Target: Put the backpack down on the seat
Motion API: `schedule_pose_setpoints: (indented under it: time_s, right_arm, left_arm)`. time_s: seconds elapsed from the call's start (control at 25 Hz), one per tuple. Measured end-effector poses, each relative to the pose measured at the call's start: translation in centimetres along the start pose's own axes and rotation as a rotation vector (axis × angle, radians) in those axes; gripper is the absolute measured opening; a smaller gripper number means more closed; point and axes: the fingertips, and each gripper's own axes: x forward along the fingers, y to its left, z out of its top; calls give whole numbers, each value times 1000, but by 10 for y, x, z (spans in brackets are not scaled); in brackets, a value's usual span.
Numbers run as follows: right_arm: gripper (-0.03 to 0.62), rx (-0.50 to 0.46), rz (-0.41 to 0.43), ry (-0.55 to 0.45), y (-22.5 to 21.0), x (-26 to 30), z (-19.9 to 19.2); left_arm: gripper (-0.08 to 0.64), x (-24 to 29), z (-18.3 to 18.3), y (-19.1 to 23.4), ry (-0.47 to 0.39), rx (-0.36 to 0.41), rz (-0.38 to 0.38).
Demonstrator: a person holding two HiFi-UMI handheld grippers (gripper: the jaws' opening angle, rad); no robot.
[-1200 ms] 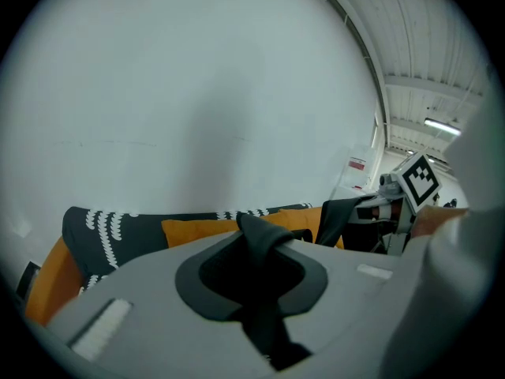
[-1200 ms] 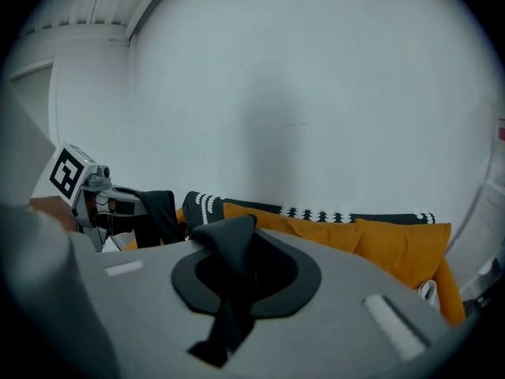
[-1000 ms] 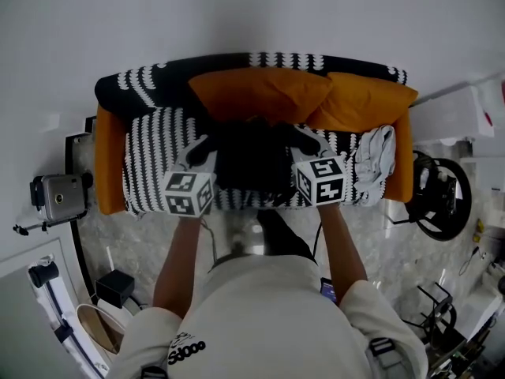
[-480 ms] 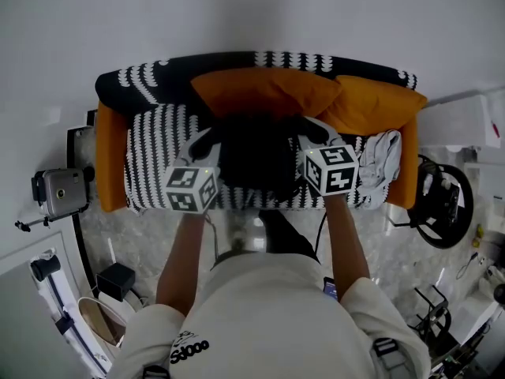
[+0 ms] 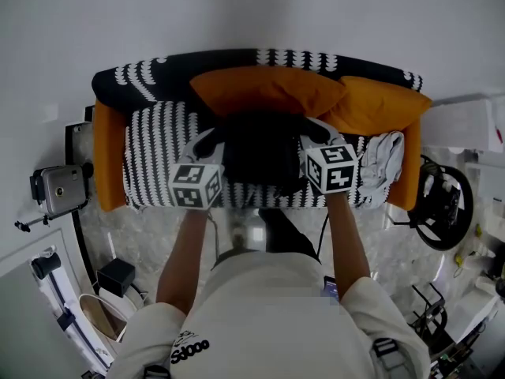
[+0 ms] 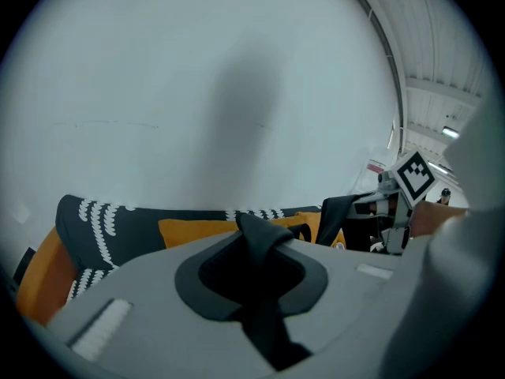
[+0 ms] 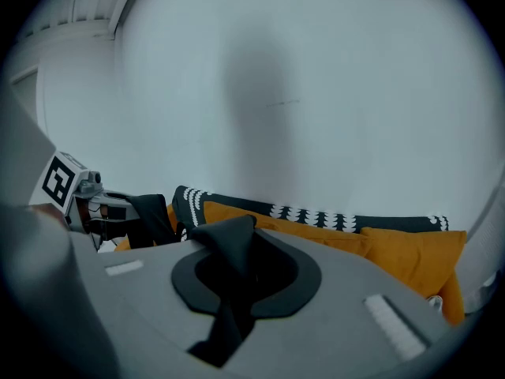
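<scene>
Set-down step, as judged. Your left gripper [image 5: 203, 150] and right gripper [image 5: 314, 136] each pinch a strap [image 6: 256, 243] at 9 and 3 o'clock of the backpack [image 5: 260, 158], mid-seat [image 5: 154, 152]. Next, probably: settle it, then release.

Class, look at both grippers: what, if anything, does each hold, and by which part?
The backpack: the left gripper is shut on one black strap, the right gripper on another, at either side of the bag.

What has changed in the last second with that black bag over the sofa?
The left gripper and right gripper, still clamped on the backpack, carried it slightly further in over the sofa seat. The orange cushions and grey cloth stayed put.
</scene>
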Motion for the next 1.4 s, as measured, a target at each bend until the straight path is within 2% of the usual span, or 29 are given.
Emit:
schedule_pose_setpoints:
  time_s: [0.4, 0.64, 1.04, 1.4]
  right_arm:
    - [26, 71, 15, 23, -13, 14, -21]
    - [32, 195, -2, 37, -31, 20, -47]
    - [37, 188, -26, 117, -29, 27, -88]
    - [41, 344, 43, 182, -12, 47, -136]
  left_arm:
    - [49, 15, -17, 19, 8, -35, 37]
    - [55, 25, -34, 27, 23, -61, 40]
    - [72, 31, -78, 47, 106, -84, 63]
    - [75, 44, -139, 57, 214, -201, 66]
